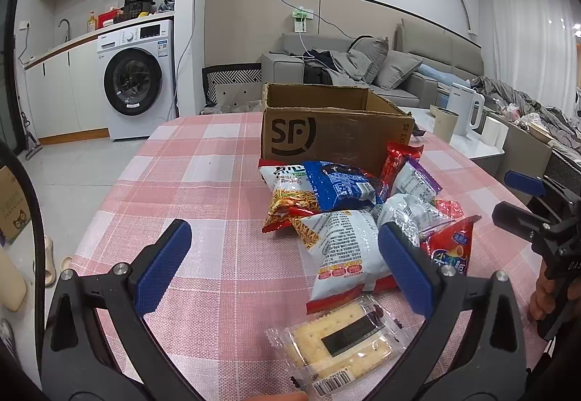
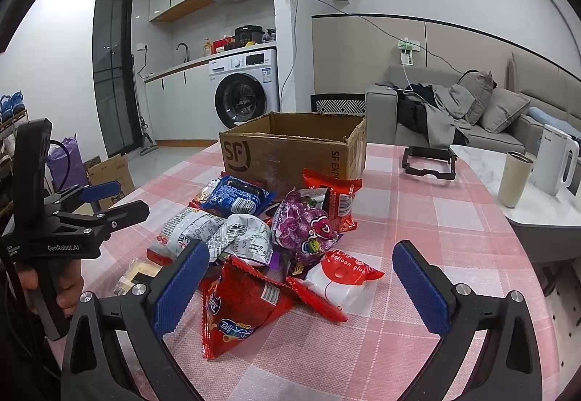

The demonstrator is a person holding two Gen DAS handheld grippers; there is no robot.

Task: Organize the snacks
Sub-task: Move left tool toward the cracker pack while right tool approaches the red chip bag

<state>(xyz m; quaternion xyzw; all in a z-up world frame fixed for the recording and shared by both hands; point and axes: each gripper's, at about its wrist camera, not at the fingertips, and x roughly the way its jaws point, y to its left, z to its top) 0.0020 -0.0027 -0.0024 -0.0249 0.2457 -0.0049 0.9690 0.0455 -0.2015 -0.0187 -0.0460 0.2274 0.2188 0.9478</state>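
Note:
A pile of snack packets (image 1: 348, 212) lies on the pink checked tablecloth in front of an open SF cardboard box (image 1: 326, 136). The pile (image 2: 261, 237) and the box (image 2: 290, 150) also show in the right wrist view. My left gripper (image 1: 287, 259) is open and empty, low over the table, with a clear cracker packet (image 1: 337, 339) near its right finger. My right gripper (image 2: 301, 281) is open and empty, with a red chip bag (image 2: 239, 310) and a red-white packet (image 2: 341, 277) between its fingers. The right gripper shows at the left view's right edge (image 1: 526, 197).
A black frame (image 2: 428, 161) lies on the table right of the box. A side table (image 2: 537, 205) holds a beige cup (image 2: 515, 179) and a white kettle (image 2: 557, 161). A sofa stands behind; a washing machine (image 1: 138, 81) stands at the far left.

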